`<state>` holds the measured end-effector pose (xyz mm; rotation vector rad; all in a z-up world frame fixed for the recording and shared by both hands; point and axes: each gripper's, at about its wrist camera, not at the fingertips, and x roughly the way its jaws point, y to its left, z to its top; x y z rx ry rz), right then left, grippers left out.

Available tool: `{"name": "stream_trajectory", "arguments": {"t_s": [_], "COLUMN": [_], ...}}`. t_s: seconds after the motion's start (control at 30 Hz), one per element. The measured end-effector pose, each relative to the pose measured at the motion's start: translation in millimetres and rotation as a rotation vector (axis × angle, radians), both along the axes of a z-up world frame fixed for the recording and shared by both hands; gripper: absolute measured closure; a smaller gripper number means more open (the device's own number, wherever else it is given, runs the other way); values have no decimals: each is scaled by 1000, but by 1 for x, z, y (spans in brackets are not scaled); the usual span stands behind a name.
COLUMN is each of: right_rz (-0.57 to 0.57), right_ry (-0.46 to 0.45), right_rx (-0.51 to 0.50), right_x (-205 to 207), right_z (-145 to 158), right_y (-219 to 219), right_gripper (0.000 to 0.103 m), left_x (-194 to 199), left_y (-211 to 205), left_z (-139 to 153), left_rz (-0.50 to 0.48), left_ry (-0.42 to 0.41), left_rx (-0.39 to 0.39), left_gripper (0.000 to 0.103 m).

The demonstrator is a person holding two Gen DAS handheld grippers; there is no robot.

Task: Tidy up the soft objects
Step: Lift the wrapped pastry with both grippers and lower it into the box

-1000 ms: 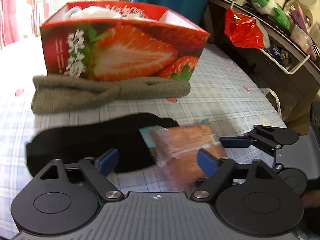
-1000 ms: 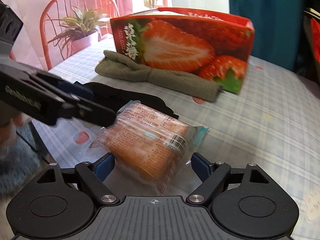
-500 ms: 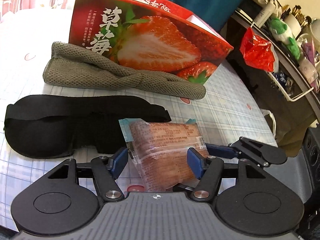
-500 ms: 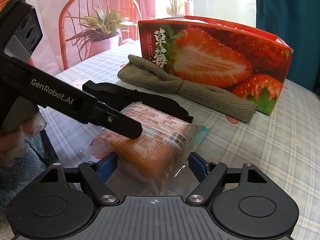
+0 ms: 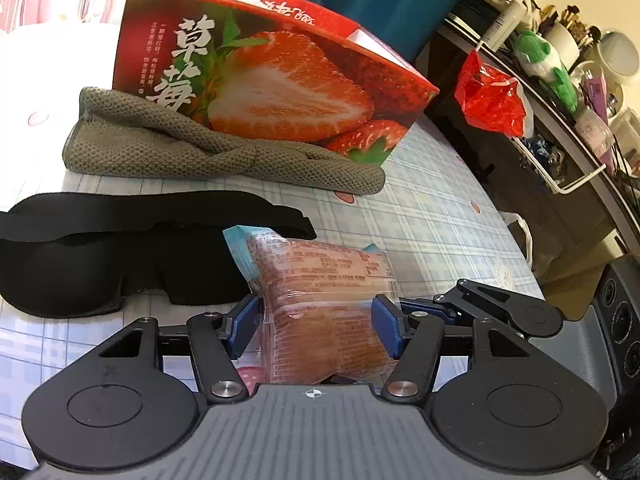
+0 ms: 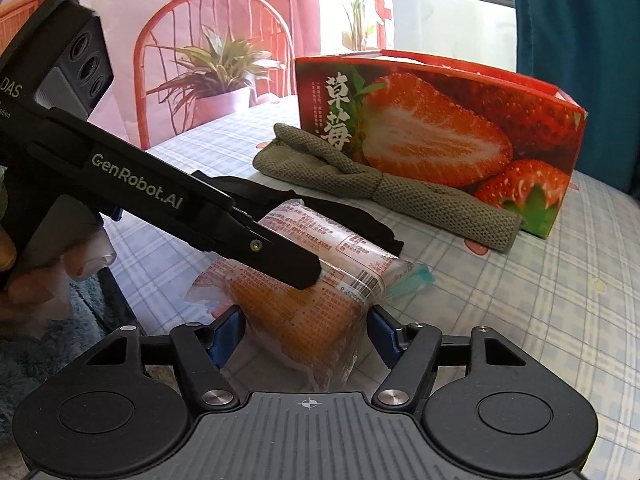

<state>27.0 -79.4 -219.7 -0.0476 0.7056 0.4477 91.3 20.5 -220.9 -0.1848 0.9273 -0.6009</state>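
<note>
Clear-wrapped bread packet [image 5: 320, 304] pinched between both blue-padded jaws of left hand-held gripper [image 5: 314, 330] and right hand-held gripper [image 6: 304, 334] above checked counter [image 6: 540, 300]; "GenRobot.AI" legible only from right wrist; beyond, black eye mask [image 5: 100, 248], olive knit cloth [image 5: 208, 156], strawberry box [image 5: 280, 80].

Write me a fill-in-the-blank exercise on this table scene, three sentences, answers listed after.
1. Both the left tongs and the right tongs bracket the clear plastic-wrapped ____ bread loaf.
2. The grey-green knitted cloth lies against the red cardboard box printed with ____.
3. The padded sleep mask with a strap beside the loaf is ____ in colour.

Missing words: orange; strawberries; black
</note>
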Motion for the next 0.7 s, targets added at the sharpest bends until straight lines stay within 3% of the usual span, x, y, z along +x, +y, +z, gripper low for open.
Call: {"name": "stream_trajectory", "arguments": {"t_s": [0.43,0.7], "right_rz": [-20,-28], "right_ry": [-43,-131], "right_rx": [20,58], "right_x": [0,36], "right_z": [10,60], "right_y": [-5,-15], "right_gripper": [40,40], "left_x": [2,29], "left_y": [11,10], "left_z": [19,83], "left_rz": [7,3], "left_ry": [-46,-181], "left_rx": [-34,-43], "left_gripper": [46,47]}}
